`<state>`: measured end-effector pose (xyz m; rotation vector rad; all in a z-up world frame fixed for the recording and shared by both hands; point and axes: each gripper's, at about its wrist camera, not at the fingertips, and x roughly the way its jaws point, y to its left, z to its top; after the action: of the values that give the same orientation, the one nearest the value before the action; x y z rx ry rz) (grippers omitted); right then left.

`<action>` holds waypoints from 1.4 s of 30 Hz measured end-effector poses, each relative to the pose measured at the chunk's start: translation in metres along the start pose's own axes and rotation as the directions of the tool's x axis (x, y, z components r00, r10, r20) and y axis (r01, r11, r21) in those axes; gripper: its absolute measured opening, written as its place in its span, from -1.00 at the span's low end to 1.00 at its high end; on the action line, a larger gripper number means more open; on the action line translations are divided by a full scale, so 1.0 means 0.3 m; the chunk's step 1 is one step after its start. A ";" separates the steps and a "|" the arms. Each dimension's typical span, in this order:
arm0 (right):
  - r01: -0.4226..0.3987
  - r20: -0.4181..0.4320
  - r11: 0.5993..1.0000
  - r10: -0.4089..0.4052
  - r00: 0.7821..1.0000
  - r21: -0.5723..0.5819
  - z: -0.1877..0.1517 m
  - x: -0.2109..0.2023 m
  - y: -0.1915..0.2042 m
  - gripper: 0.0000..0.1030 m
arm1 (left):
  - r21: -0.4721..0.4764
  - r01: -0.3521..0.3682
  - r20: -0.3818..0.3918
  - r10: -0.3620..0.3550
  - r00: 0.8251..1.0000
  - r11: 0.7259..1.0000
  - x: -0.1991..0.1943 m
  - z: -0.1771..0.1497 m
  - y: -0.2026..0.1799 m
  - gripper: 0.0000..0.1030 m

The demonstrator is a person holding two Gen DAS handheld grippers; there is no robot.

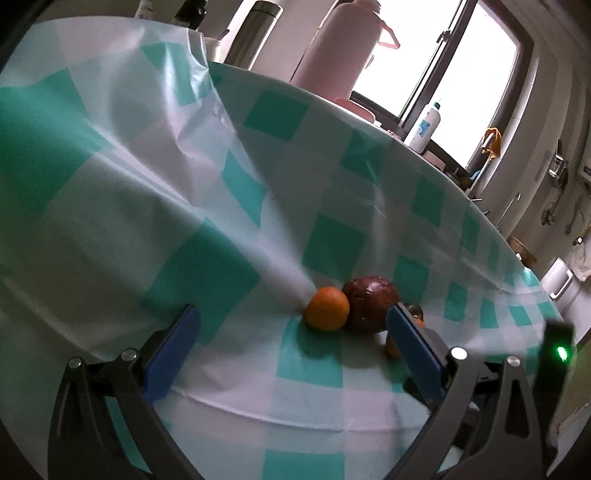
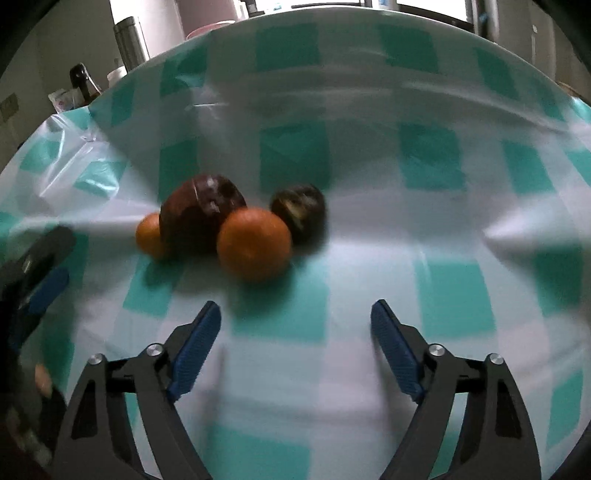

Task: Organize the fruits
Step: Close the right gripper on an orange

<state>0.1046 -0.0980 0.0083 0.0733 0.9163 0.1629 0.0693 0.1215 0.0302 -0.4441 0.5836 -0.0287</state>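
A table covered with a teal-and-white checked plastic cloth (image 2: 369, 229) fills both wrist views. Four fruits sit in a tight cluster on it. In the right wrist view, a large orange (image 2: 254, 243) lies nearest the camera, touching a big dark red fruit (image 2: 201, 218) behind it on the left. A smaller orange (image 2: 149, 236) peeks out from the left side of that dark red fruit, and a smaller dark fruit (image 2: 299, 212) sits just behind and to the right of the large orange.

The right gripper (image 2: 295, 317) hovers just short of the cluster, its blue-padded fingers (image 2: 197, 341) spread wide with nothing between them — only bare cloth. The cloth to the right of the fruits and toward the far edge is open. At the left edge of this view the left gripper appears as a blurred dark shape with a blue pad.

In the left wrist view, the left gripper (image 1: 293, 317) is also spread apart and holds nothing. The small orange (image 1: 327, 308) and the dark red fruit (image 1: 371, 304) lie just beyond its fingertips, and the right finger partly hides the other fruits. The cloth rises in a loose fold on the left. Beyond the table's far edge stand a pink flask (image 1: 343, 44), a steel flask (image 1: 255, 33) and a white bottle (image 1: 424, 127) — all well apart from the fruit.
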 end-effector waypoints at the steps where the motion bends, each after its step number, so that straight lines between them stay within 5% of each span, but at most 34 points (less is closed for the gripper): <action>1: -0.002 -0.007 1.000 0.002 1.000 -0.010 0.023 0.027 0.018 0.42 | -0.005 -0.003 0.005 0.003 1.000 1.000 -0.002 -0.003 0.002 0.96; 6: 0.012 -0.007 0.999 -0.013 1.000 -0.040 0.098 0.100 0.073 0.18 | -0.024 -0.010 0.014 0.010 1.000 1.000 -0.012 -0.013 0.017 0.96; 9: 0.017 -0.001 0.999 -0.017 1.000 -0.045 0.108 0.105 0.080 -0.13 | -0.006 -0.014 0.010 0.014 1.000 1.000 -0.009 -0.016 0.006 0.96; 15: -0.047 0.130 0.990 0.030 0.991 0.130 0.023 -0.035 -0.058 -0.13 | 0.077 -0.012 -0.018 0.013 1.000 0.997 0.005 -0.038 -0.042 0.96; 21: -0.222 0.272 0.891 0.117 0.955 0.396 -0.047 -0.095 -0.289 -0.12 | 0.236 -0.034 -0.105 0.060 0.993 0.971 0.042 -0.072 -0.132 0.91; 23: -0.238 0.301 0.885 0.119 0.946 0.400 -0.048 -0.105 -0.288 -0.12 | 0.293 -0.036 -0.123 0.075 0.990 0.955 0.055 -0.075 -0.163 0.88; 29: -0.226 0.355 0.886 0.075 0.932 0.405 -0.055 -0.138 -0.307 -0.12 | 0.530 0.033 -0.165 0.065 0.984 0.848 0.128 -0.073 -0.274 0.79; 33: -0.236 0.368 0.863 0.064 0.928 0.447 -0.057 -0.144 -0.347 -0.12 | 0.746 -0.007 -0.120 0.145 0.982 0.665 0.193 -0.066 -0.398 0.83; 39: -0.240 0.365 0.855 0.064 0.929 0.460 -0.062 -0.146 -0.363 -0.11 | 0.768 0.115 -0.273 0.160 0.949 0.630 0.338 -0.012 -0.443 0.83; 42: -0.259 0.367 0.837 0.075 0.927 0.482 -0.069 -0.145 -0.381 -0.11 | 0.809 0.155 -0.313 0.190 0.931 0.567 0.378 -0.028 -0.460 0.83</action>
<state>0.0746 -0.2181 0.0146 0.6785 0.5878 0.0567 0.1732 -0.0237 0.0214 0.5288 0.8749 -0.3695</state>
